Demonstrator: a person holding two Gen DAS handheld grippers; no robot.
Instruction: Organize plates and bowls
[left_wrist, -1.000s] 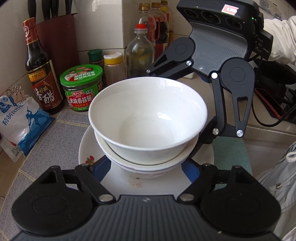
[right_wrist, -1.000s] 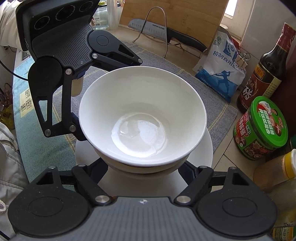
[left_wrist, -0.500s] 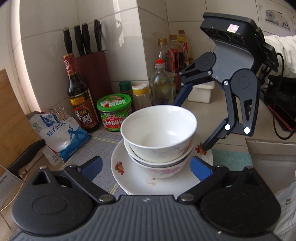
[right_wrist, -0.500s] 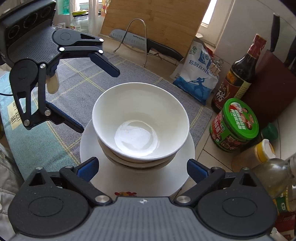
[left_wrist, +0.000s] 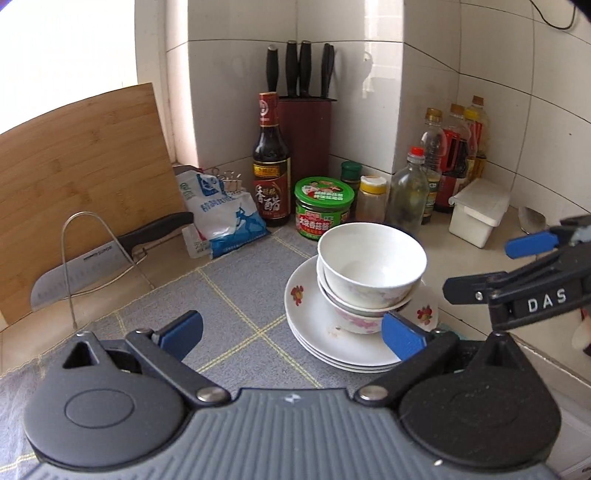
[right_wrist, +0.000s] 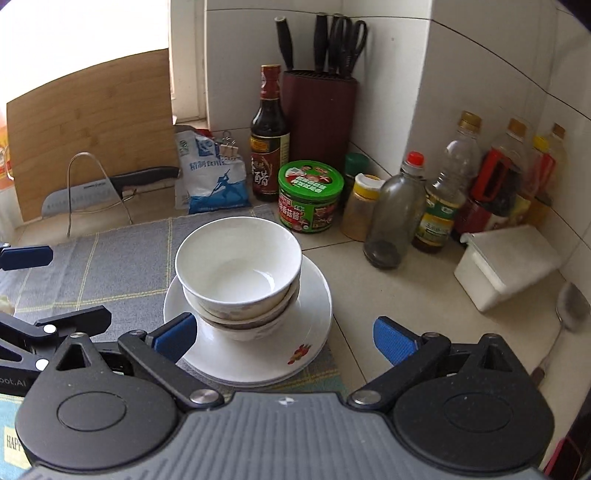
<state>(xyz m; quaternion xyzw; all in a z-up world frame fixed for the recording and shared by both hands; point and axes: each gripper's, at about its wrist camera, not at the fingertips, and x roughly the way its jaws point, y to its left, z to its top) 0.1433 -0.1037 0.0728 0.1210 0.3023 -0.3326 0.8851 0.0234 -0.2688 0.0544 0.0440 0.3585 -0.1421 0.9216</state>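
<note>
Nested white bowls (left_wrist: 371, 273) (right_wrist: 238, 266) sit on a stack of white flower-print plates (left_wrist: 314, 325) (right_wrist: 314, 306), at the edge of a grey mat. My left gripper (left_wrist: 293, 334) is open and empty; it hovers short of the stack, whose near right edge its right blue pad overlaps. My right gripper (right_wrist: 284, 338) is also open and empty, its left blue pad over the stack's near left edge. Each gripper shows in the other's view: the right gripper (left_wrist: 498, 269) to the right of the stack, the left gripper (right_wrist: 48, 288) to its left, both apart from it.
Behind the stack stand a green-lidded jar (right_wrist: 310, 195), a dark vinegar bottle (left_wrist: 270, 166), a knife block (right_wrist: 319, 114), several oil bottles (right_wrist: 443, 192) and a salt bag (left_wrist: 221, 218). A knife (left_wrist: 92, 266) on a wire rack and a cutting board (left_wrist: 74, 166) are left; a white box (right_wrist: 506, 266) and spoon (right_wrist: 570, 306) right.
Both grippers opened, let go of the top bowl and drew back and up from the stack. The bowl stays nested on the stack.
</note>
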